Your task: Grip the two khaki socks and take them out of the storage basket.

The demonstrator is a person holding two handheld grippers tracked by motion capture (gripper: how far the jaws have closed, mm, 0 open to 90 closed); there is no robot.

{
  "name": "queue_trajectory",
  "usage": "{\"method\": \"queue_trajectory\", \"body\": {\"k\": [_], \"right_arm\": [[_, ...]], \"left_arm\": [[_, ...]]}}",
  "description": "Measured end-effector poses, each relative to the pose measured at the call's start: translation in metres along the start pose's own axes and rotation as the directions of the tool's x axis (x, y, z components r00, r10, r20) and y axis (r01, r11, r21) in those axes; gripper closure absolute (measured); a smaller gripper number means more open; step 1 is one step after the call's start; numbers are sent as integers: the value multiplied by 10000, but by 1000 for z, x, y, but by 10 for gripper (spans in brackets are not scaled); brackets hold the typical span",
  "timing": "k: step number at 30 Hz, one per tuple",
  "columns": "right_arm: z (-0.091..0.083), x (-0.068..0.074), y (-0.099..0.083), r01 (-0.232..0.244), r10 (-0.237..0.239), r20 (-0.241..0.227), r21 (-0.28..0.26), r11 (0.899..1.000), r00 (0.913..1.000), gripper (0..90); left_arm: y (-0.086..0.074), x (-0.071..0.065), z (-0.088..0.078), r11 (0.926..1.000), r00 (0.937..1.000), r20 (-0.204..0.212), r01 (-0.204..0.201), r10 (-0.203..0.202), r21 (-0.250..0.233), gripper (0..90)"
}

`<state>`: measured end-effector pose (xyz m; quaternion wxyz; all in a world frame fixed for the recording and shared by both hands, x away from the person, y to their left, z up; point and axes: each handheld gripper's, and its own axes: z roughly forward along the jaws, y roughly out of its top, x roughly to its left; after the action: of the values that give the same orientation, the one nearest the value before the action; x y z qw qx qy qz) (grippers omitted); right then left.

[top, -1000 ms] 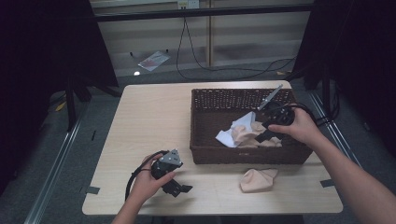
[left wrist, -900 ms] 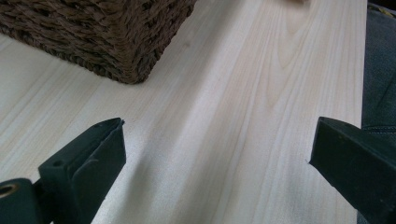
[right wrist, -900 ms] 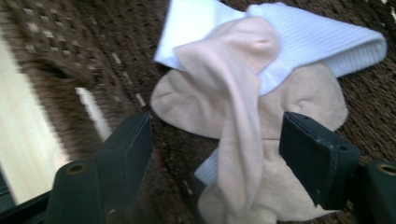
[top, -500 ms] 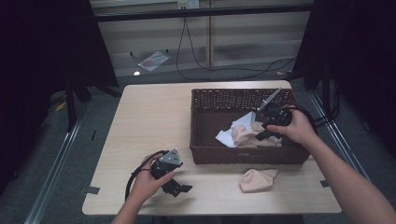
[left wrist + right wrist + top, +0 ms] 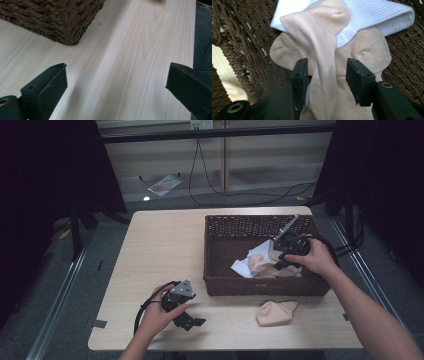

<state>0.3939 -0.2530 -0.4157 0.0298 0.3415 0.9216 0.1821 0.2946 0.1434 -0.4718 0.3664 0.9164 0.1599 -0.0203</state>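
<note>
- Sunk lower into the basket (image 5: 215, 270) since the earlier frame: right gripper (image 5: 280, 265), jaws just been closing, with a raised fold of the beige sock (image 5: 322, 65) between them.
- Half-narrowed now around that fold; left pad close against the cloth, right pad with a slim gap showing, so no firm pinch yet.
- Lying inside the basket, at its right-hand part in the high view, atop a white sock (image 5: 372, 17) and more beige cloth.
- Long axis of the gripped fold running straight along the right gripper's line of sight, from between the jaws up to a rounded end that points away from the gripper, toward the white sock.
- Crossing over the white sock's ribbed edge at that far end, touching it.
- Resting on the table (image 5: 165, 245) near the front edge, left of the basket: left gripper (image 5: 192, 324), unmoved against the earlier frame.
- Standing wide apart, with only bare wood between them, seen in the left gripper view; basket corner (image 5: 65, 27) ahead and to the left.
- Lying flat on the table just in front of the basket, outside it: second beige sock (image 5: 276, 312), crumpled, untouched.
</note>
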Motion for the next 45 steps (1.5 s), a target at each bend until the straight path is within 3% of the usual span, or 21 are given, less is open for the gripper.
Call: {"method": "queue_trajectory", "body": {"k": [1,7,10,12,14,15,16,17,20,25,31,45], "right_arm": [[1,-1,0,105,-105,21,-26,9999,9999,552],[5,-1,-1,41,-41,-3,263,9996,10000,610],[7,-3,-2,69,-68,-28,336,9994,10000,713],[7,-4,-2,-1,2,-28,347,9994,10000,808],[5,-4,-3,-216,223,-138,466,9987,9997,865],[4,-5,-3,-205,212,-171,406,9990,9996,871],[3,-5,-3,-210,225,-329,467,9987,9992,874],[0,-5,-3,-279,295,-366,451,9986,9989,875],[-13,-3,-1,-354,374,-583,364,9987,9976,877],[-30,0,1,-443,453,-844,135,9989,9954,878],[-52,5,2,-337,328,-1097,-65,9994,9934,878],[-98,10,6,-382,298,-1248,-654,9971,9917,879]], "left_arm": [[0,2,-2,9995,9997,-6,-246,246,203,31],[0,0,1,10000,10000,35,-2,2,-33,31],[0,0,1,10000,10000,27,-3,3,-42,31],[0,2,-1,9996,9997,19,-240,240,133,32],[0,2,-1,9996,9997,17,-232,232,189,31],[0,1,-1,10000,10000,27,-70,70,69,32],[0,2,-1,9994,9997,26,-259,259,220,31],[0,1,0,10000,10000,22,-55,55,56,31],[0,2,-1,9996,9997,28,-226,225,185,31],[0,0,1,10000,10000,10,2,-2,-35,31],[0,0,1,10000,10000,22,-24,24,16,32],[0,0,1,10000,10000,44,-60,59,73,31]]}}
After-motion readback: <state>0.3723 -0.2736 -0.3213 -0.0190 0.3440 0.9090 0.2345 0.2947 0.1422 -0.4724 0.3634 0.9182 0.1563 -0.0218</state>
